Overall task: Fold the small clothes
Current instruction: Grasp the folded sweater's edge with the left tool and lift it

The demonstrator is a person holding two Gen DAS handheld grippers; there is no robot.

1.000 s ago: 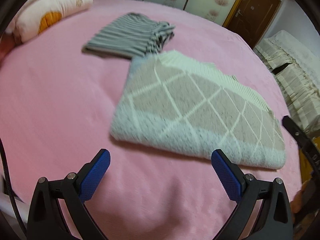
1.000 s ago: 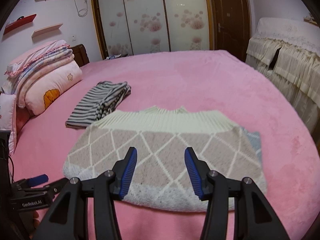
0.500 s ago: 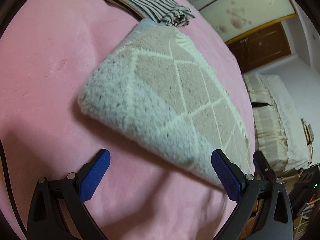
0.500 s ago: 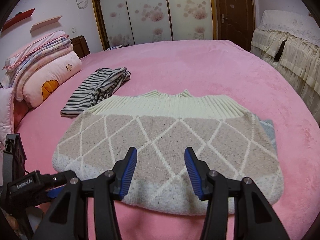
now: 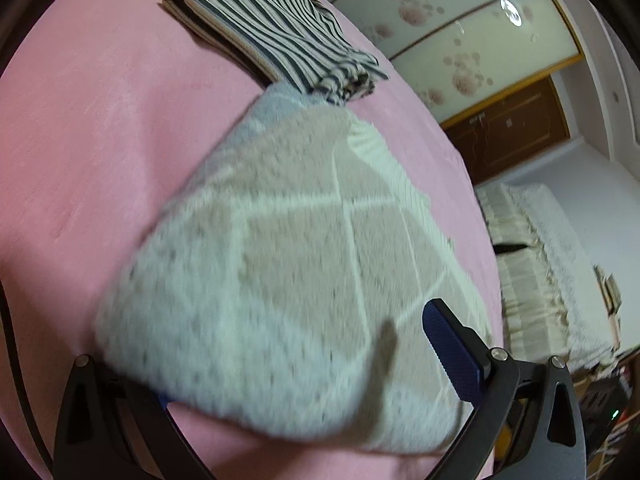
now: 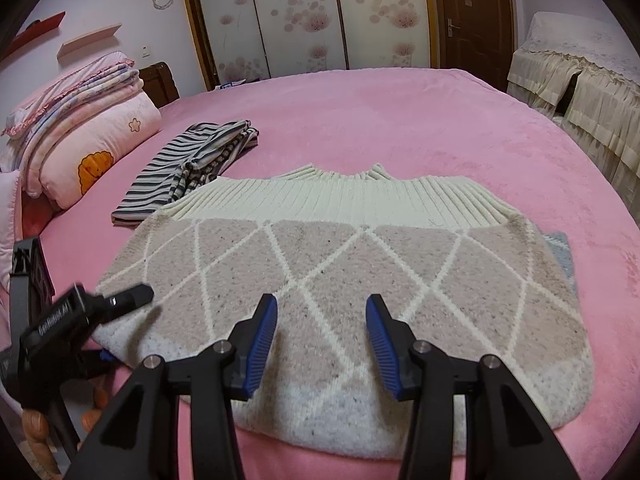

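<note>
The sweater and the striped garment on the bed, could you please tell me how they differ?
The sweater is thick knit, beige with a white diamond pattern and a ribbed cream band; the striped garment is thin, with dark and light stripes. The sweater shows a far larger face than the striped garment. The sweater lies nearest, with the left gripper at its corner, while the striped garment sits untouched behind. Both lie folded on the pink bed.

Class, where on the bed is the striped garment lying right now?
In the right wrist view the striped garment lies folded on the pink bed, left of centre, between the stacked pillows and the diamond-patterned sweater, touching its far left corner.
</note>
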